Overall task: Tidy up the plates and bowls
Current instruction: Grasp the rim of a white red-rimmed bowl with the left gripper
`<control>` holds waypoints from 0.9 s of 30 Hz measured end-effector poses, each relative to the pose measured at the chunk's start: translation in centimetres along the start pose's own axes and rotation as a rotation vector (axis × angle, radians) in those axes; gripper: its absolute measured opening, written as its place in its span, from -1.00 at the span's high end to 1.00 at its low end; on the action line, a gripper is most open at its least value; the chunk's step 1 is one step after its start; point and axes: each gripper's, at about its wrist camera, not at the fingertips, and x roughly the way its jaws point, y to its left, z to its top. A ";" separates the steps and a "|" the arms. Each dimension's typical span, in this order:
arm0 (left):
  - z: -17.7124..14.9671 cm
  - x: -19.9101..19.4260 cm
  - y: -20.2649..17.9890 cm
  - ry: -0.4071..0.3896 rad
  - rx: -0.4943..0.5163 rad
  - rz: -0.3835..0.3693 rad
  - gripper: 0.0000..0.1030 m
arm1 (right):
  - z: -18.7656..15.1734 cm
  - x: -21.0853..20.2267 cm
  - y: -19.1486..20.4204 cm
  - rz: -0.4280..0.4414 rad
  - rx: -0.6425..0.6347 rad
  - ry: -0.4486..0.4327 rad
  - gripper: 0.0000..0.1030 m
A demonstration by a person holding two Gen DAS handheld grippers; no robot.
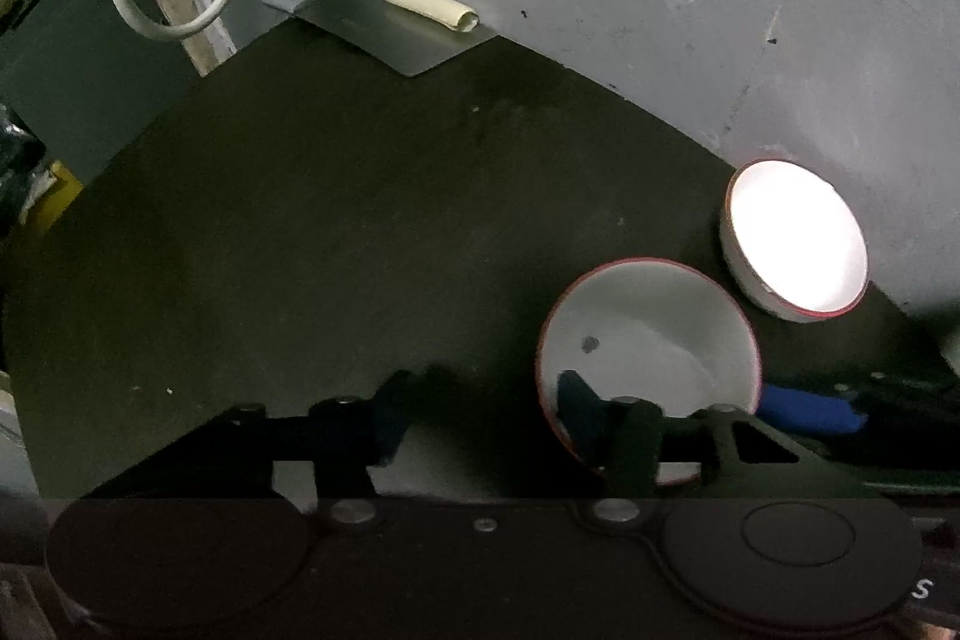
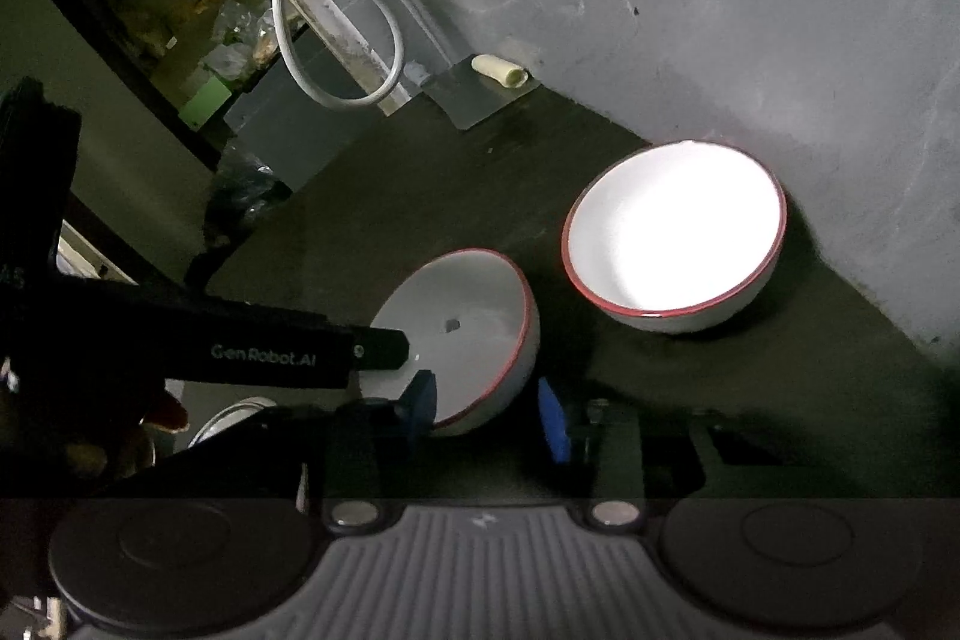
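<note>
Two grippers straddle the tilted bowl's [image 2: 462, 334] rim: left gripper [image 1: 480, 424] and right gripper [image 2: 487, 415], neither visibly pinching.

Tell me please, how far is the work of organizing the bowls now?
Done: nothing visible yet; the two bowls are apart on the counter, unstacked. In hand: the right gripper and left gripper both straddle the rim of the tilted near bowl; a firm grip is unclear. Left: probably nest it with the far bowl.
</note>
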 end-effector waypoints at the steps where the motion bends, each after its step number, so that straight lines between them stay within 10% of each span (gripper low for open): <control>1: -0.1 0.0 0.0 -0.002 -0.009 -0.005 0.08 | 0.1 0.1 -0.1 0.008 0.007 0.006 0.28; 8: -0.9 -0.1 -0.2 -0.012 -0.063 -0.083 0.77 | 0.4 0.2 -0.4 0.023 0.018 0.021 0.41; 27: -5.8 -6.8 -1.0 -0.220 -0.134 -0.167 0.81 | -1.2 -3.2 -0.7 0.112 0.035 0.043 0.51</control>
